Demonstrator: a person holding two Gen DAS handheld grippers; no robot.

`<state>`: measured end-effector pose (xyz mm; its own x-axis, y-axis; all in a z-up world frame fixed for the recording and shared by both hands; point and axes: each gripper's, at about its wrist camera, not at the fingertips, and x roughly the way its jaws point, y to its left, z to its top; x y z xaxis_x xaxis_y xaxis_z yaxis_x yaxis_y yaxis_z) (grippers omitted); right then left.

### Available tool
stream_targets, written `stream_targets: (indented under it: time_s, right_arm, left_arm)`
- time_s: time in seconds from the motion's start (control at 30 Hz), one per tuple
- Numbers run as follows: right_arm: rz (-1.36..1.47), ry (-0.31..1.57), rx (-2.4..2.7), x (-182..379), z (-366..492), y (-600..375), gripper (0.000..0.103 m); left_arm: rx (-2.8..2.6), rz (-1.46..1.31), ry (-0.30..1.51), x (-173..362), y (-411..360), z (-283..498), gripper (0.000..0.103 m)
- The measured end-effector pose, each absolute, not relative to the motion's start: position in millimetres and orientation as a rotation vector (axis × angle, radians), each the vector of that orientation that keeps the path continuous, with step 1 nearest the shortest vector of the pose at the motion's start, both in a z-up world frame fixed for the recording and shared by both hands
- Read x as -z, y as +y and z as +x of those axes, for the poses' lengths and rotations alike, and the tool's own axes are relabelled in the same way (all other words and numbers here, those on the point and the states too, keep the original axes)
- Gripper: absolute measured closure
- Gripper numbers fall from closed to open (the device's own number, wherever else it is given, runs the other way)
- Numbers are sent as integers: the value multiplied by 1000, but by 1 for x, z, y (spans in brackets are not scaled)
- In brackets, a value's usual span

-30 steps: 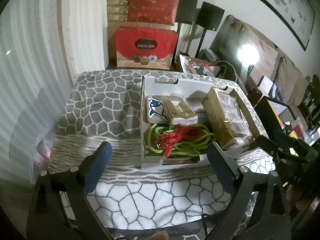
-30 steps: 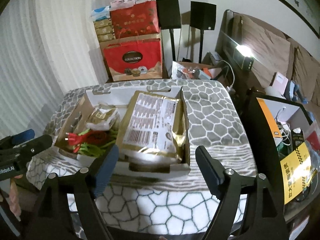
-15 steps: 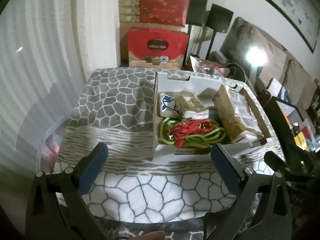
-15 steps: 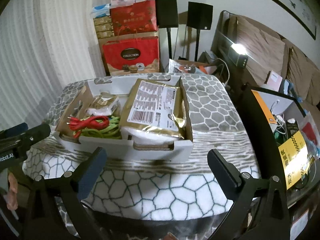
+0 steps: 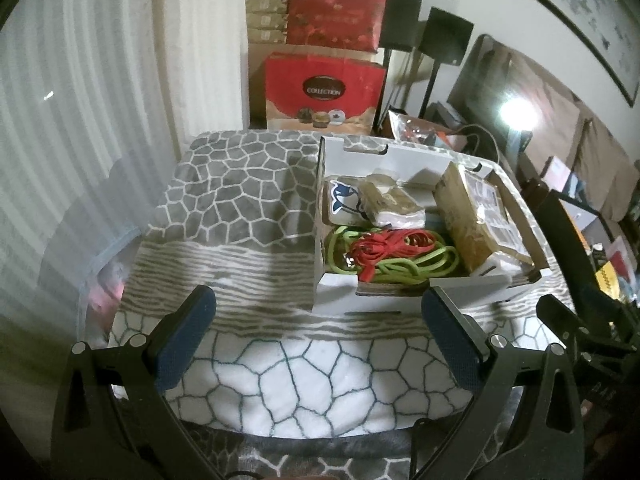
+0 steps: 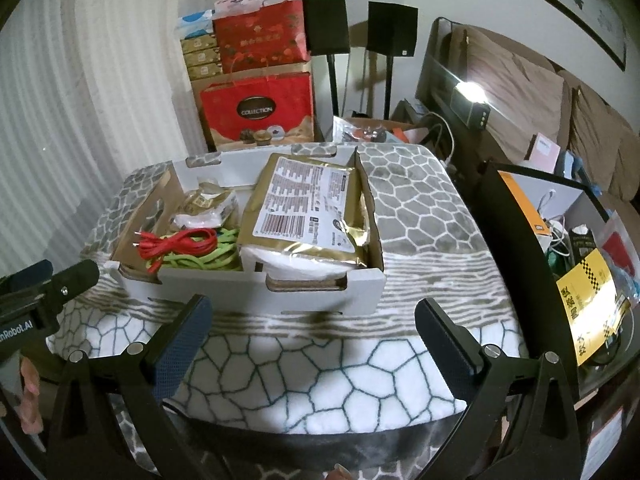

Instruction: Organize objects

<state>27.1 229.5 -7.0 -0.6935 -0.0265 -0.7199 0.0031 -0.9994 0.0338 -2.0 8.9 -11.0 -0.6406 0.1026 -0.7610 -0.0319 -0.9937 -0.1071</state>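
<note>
Both grippers (image 5: 318, 340) (image 6: 314, 340) have withdrawn, gaping; box (image 6: 320, 292) hides its lower contents.

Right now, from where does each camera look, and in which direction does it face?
Left wrist: sits on the left gripper, facing forward over the patterned blanket toward the cardboard box; its own open fingers show, and the right gripper at the right edge.
Right wrist: sits on the right gripper, facing the same box's front; its open fingers show, and the left gripper at the left edge.
Shared: box, red cable, green cord, gold package, red gift bag.
</note>
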Motion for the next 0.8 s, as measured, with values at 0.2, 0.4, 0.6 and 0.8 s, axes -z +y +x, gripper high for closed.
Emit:
stream_targets:
  time_s: [0.2, 0.4, 0.6, 0.8]
  right_arm:
    - [1219, -35, 2888, 6, 27, 229, 1]
    - [1221, -35, 2886, 6, 27, 229, 1]
    - [1228, -36, 2886, 8, 26, 229, 1]
    - [1228, -35, 2886, 8, 27, 229, 1]
  left_arm:
    - [-2781, -1295, -114, 10, 10, -1, 0]
    - [-2783, -1300, -91, 10, 11, -2, 0]
    - [-2784, -1301, -90, 11, 12, -2, 0]
    - [-2784, -1301, -91, 11, 12, -2, 0]
